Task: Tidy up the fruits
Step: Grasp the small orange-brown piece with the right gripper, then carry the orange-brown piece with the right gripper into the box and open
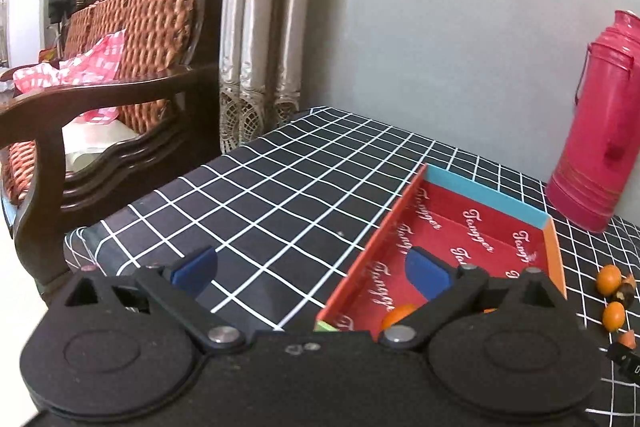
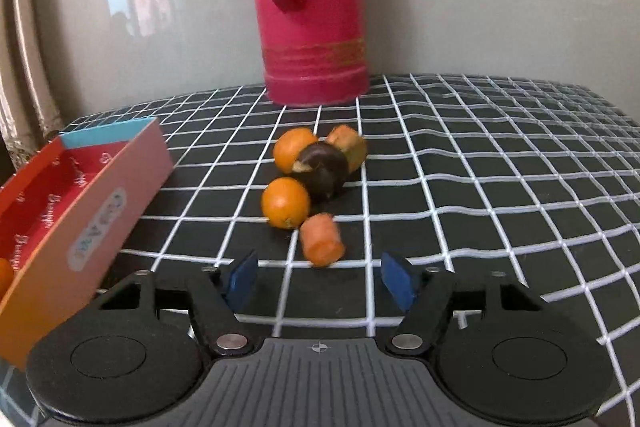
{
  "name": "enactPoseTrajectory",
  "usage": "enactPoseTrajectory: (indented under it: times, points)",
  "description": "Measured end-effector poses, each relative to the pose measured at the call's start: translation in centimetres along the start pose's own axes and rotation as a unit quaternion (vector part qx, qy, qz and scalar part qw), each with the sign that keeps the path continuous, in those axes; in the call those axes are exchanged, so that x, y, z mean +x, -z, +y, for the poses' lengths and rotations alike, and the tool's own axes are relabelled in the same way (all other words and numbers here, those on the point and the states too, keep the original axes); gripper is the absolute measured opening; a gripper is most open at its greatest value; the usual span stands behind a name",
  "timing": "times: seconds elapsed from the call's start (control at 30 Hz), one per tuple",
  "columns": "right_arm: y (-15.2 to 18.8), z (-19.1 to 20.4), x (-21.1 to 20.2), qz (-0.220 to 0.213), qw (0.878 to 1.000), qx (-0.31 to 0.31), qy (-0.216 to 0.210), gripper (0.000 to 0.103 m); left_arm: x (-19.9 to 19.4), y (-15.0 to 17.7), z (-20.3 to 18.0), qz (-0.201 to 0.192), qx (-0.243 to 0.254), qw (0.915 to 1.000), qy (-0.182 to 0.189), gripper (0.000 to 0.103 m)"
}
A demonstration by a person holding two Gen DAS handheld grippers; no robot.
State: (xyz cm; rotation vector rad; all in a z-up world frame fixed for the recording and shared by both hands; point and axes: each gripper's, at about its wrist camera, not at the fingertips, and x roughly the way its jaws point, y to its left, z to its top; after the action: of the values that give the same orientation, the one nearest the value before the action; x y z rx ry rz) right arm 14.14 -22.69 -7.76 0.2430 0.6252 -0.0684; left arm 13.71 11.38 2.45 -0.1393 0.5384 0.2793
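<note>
Worktop: we see a black cloth with a white grid, against a grey wall.
Room: only our left view shows the wooden sofa and curtain.
Fruits: two oranges, a dark fruit and carrot piece (clustered near the pink flask); one orange in the red box.
Left hand-held gripper: spread wide, empty.
Right hand-held gripper: parted, nothing between.

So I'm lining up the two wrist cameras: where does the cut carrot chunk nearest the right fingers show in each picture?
Left wrist: the cut orange carrot chunk sits small at the far right edge.
Right wrist: it lies low in the centre, just ahead of the fingers.
Shared landmark: the tall pink plastic flask.
</note>
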Motion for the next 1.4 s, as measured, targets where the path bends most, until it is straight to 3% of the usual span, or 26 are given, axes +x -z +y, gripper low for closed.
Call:
enactPoseTrajectory:
  times: [0.1, 0.17, 0.3, 0.53, 0.67, 0.87, 1.17, 1.4]
  points:
    - [-0.3, -0.3, 0.7, -0.003, 1.0, -0.01, -0.002, 0.066, 0.2, -0.1, 0.4, 0.002, -0.004, 1.0, -0.005, 0.096]
    - [-0.3, -0.5, 0.8, -0.009, 1.0, -0.014, -0.004, 0.047, 0.4, -0.1, 0.6, 0.006, -0.007, 0.9999, -0.007, 0.096]
    - [-0.2, -0.5, 0.9, -0.016, 1.0, -0.013, -0.011, 0.024, 0.9, -0.1, 0.6, 0.015, -0.009, 0.9998, -0.01, 0.096]
    - [-0.1, 0.1, 0.7, -0.02, 0.999, -0.014, -0.025, 0.023, 0.9, 0.3, 0.2, 0.021, -0.009, 0.9996, -0.013, 0.096]
    - [-0.2, 0.4, -1.0, -0.061, 0.998, -0.003, -0.026, 0.023, 0.8, 0.4, 0.1, 0.019, -0.008, 0.9996, -0.019, 0.097]
    - [-0.8, 2.9, -4.0, -0.123, 0.987, -0.019, -0.106, 0.023, 1.1, 0.3, 0.8, 0.025, -0.02, 0.9987, -0.039, 0.097]
    - [0.3, 9.8, -5.4, -0.106, 0.962, -0.095, -0.234, 0.023, 1.2, 0.4, 2.2, 0.03, -0.022, 0.9974, -0.062, 0.097]
    - [1.9, 13.4, -4.7, -0.068, 0.955, -0.137, -0.255, 0.023, 1.3, 0.2, 3.5, 0.029, -0.028, 0.9965, -0.073, 0.097]
